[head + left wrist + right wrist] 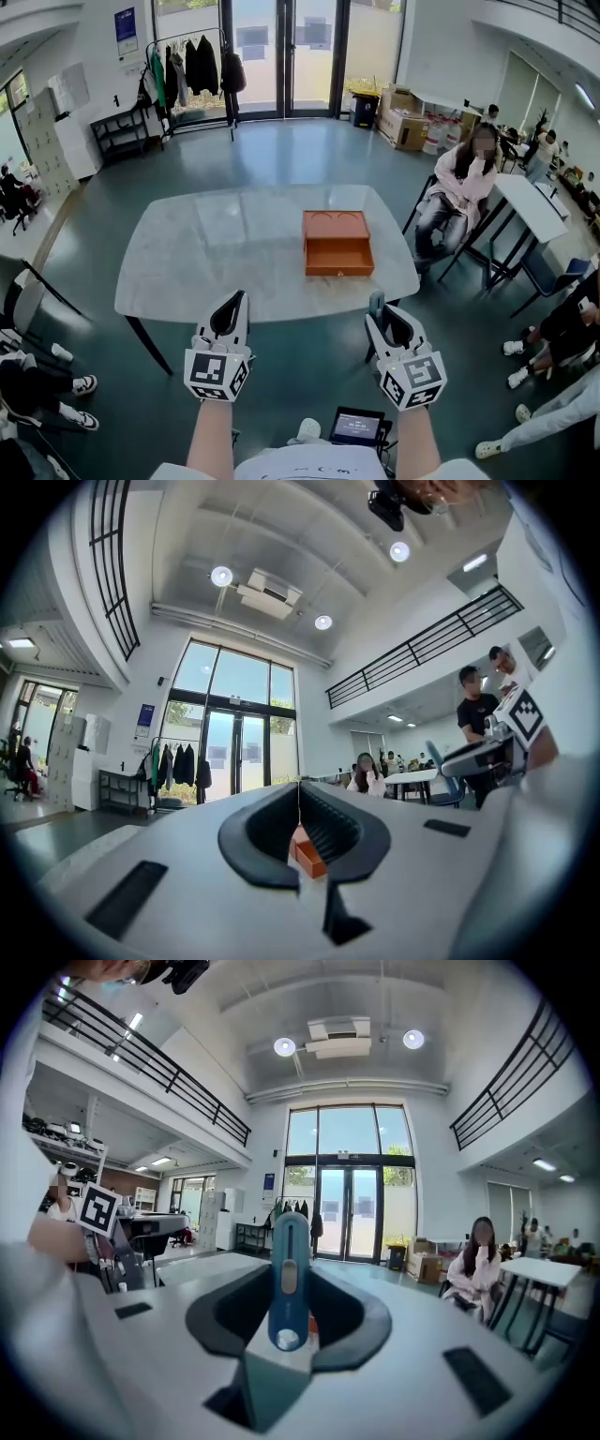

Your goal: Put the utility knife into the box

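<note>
**Risk entry: knife lost short of the box**

Slim blue plastic utility knife (288,1279): clamped upright in right gripper (387,319), short of white stone-look table (216,244). It may tilt or slip before reaching the open orange rectangular box (338,265). Left gripper (299,794): jaws pressed together, empty.

- The utility knife (376,301), clamped in the right gripper (383,315), shows only its blue tip in the head view.
- In the left gripper view, the orange box (306,851) is a sliver beyond the closed jaws of the left gripper (300,789).
- In the right gripper view, the utility knife covers nearly all of the orange box.
- The head view's lower edge crops the person's forearms (211,441).
</note>
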Demonstrator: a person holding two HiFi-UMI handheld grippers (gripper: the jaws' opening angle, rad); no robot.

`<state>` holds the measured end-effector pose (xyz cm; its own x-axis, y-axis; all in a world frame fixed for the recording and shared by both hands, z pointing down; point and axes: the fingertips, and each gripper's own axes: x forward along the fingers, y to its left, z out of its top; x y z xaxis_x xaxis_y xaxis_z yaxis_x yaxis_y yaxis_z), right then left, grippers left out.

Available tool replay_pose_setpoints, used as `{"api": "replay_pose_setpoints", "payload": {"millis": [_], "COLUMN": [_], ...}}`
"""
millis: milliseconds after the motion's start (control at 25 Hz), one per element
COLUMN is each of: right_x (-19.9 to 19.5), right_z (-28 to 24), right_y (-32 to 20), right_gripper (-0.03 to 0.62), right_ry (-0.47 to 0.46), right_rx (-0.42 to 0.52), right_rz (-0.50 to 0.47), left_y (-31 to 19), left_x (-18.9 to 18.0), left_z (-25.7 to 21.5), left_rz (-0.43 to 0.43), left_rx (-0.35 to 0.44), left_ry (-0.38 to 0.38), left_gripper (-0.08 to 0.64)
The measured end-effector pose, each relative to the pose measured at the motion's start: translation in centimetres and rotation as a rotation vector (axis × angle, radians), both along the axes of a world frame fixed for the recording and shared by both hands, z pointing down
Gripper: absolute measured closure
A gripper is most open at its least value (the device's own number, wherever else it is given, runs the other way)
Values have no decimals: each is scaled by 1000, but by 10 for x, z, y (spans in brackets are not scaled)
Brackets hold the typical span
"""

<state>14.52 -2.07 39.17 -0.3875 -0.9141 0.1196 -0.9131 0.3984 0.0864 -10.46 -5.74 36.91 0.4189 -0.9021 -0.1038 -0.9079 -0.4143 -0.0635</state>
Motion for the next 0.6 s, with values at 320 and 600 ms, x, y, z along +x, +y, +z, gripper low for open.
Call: {"api": "replay_pose_setpoints", "payload": {"millis": [320, 600], "right_x": [4, 11], "right_z": [11, 14], "right_y": [-53, -100], "right_gripper": [459, 459], "right_ry": [7, -2], "right_rx": [-32, -62], "right_rz": [-42, -38], "left_y": [-41, -87], "left_x": [11, 8], "left_z": [8, 7], "left_rz": [-20, -43], "left_rx": [-18, -30], "left_ry": [-3, 1], "left_gripper": [545, 545]}}
